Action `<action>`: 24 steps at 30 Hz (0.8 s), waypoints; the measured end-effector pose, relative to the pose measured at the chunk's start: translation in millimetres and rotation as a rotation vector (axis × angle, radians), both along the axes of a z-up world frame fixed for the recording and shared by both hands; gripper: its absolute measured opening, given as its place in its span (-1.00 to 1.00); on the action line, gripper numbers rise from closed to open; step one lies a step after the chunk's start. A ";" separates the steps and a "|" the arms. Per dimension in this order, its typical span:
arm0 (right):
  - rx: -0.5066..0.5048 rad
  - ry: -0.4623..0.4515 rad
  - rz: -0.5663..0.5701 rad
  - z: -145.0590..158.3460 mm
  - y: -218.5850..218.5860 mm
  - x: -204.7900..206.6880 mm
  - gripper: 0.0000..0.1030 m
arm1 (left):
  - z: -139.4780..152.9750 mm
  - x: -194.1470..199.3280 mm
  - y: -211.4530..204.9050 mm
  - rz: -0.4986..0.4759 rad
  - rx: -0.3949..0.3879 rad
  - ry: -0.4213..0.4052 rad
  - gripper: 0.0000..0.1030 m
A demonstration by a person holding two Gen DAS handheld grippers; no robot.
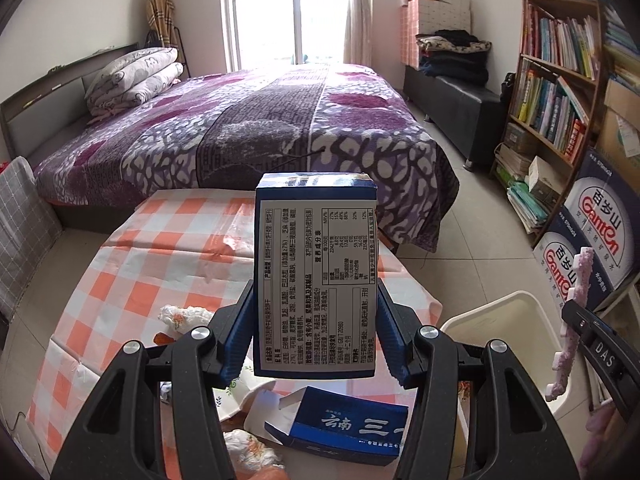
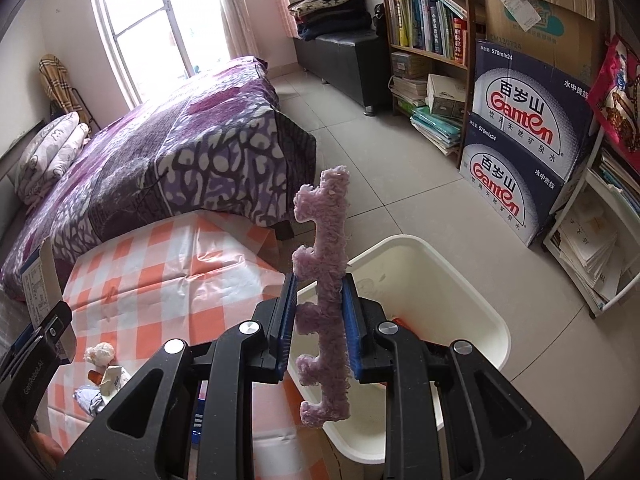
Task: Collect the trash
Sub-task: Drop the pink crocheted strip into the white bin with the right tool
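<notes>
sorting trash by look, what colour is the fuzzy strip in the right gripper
Pale lilac-pink fuzzy strip, held in the right gripper; clearest in the right wrist view.

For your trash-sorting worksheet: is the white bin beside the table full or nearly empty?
Nearly empty. The right wrist view shows the white bin's bare inner walls, with only a scrap of red low down; its bottom is partly hidden by the right gripper.

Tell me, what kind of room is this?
Most likely a bedroom in someone's home. There's a big bed with a purple blanket, folded quilts by the headboard, and a bookshelf packed with books along the wall.
</notes>
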State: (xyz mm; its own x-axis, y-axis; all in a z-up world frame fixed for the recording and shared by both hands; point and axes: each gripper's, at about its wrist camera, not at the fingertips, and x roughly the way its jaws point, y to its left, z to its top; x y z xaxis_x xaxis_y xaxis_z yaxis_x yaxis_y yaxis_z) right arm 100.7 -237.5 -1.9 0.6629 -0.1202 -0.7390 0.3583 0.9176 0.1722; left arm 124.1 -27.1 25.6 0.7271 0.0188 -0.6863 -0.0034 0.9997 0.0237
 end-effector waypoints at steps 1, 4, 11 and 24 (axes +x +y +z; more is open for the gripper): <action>0.006 0.006 -0.009 -1.4 -4.7 -0.5 -0.56 | -1.2 -0.8 -5.0 -0.010 0.002 0.000 0.06; 0.026 0.023 -0.036 -4.7 -16.7 -2.0 -0.54 | -5.2 -3.4 -21.3 -0.052 0.008 0.009 0.06; 0.034 0.044 -0.091 -8.4 -40.0 -8.5 -0.54 | -12.9 -10.9 -60.7 -0.162 0.019 0.026 0.06; 0.060 0.061 -0.239 -10.7 -92.8 -25.9 0.06 | -34.3 -20.0 -128.1 -0.329 0.021 0.086 0.07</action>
State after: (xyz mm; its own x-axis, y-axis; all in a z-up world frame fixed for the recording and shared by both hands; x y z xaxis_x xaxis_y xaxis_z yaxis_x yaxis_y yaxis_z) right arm 74.8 -330.3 -12.6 0.5750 -0.2223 -0.7874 0.5750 0.7945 0.1955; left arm 104.1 -155.2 -8.7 0.6361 -0.1925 -0.7472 0.3220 0.9463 0.0303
